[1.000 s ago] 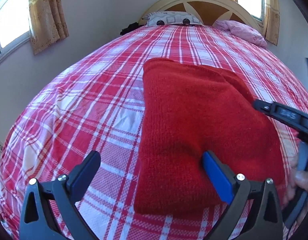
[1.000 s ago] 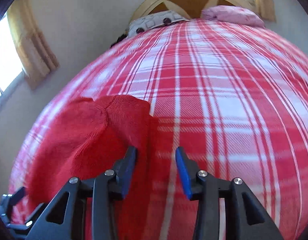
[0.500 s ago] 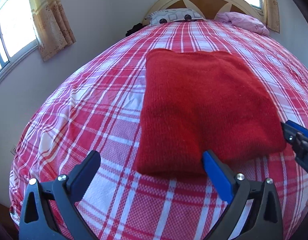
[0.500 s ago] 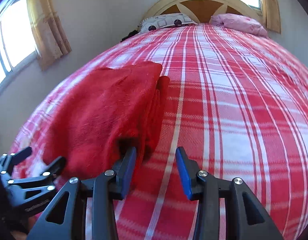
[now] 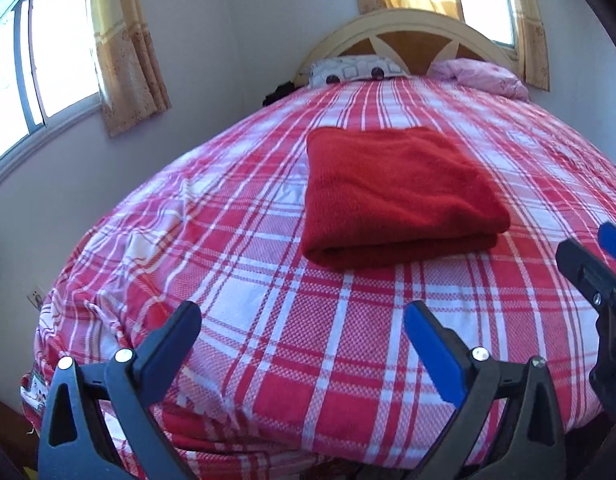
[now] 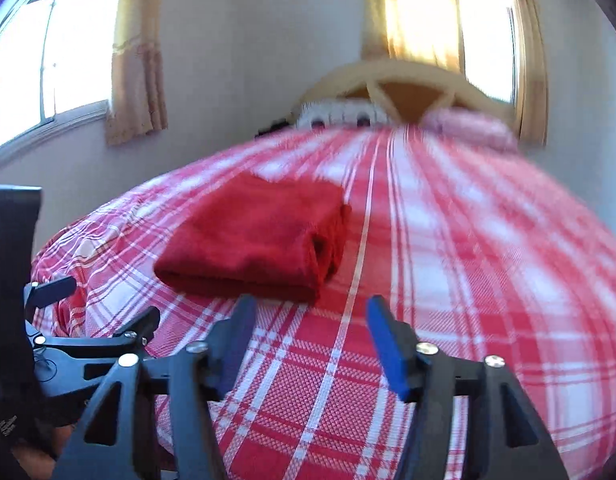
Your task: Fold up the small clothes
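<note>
Folded red sweater (image 5: 395,196) flat on plaid bed (image 5: 268,320), right view exposes its layered side edge, left gripper (image 5: 302,328) and right gripper (image 6: 308,316) jaws wide, empty, short of it.

Daylight enters through the window (image 5: 36,80) left of the bed (image 5: 268,320) and glares behind the headboard (image 5: 407,36). Right wrist view shows motion blur; fisheye distortion bends both views' edges.

Plaid bedspread (image 5: 268,320), patterned pillow (image 5: 353,70), pink pillow (image 5: 479,76), headboard (image 5: 407,28), curtains (image 5: 128,48).
</note>
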